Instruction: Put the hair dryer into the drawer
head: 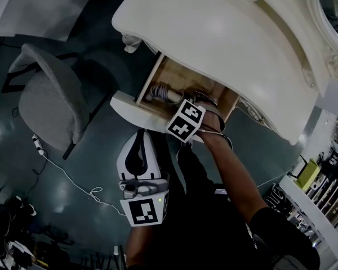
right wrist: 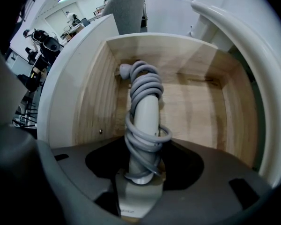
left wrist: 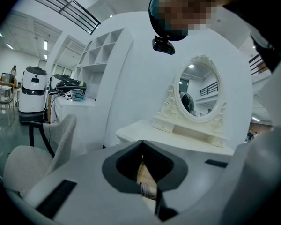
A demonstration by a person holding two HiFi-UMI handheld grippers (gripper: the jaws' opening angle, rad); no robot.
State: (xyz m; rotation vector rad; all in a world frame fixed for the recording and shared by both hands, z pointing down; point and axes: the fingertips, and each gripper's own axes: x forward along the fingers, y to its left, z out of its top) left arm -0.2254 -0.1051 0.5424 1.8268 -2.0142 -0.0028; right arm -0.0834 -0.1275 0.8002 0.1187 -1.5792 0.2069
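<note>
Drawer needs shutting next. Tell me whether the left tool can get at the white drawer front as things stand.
Probably yes. The left tool hangs just short of the white drawer front, with nothing between them. The right tool occupies only the front's other end, over the grey cord-wrapped hair dryer.

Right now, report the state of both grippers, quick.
Left gripper: shut, empty.
Right gripper: open, hair dryer between its jaws, inside the drawer.

I see the pale grey hair dryer [right wrist: 144,118] lying flat in the open wooden drawer [right wrist: 91,93], its cord [right wrist: 145,83] coiled round it, running near to far, left of centre
</note>
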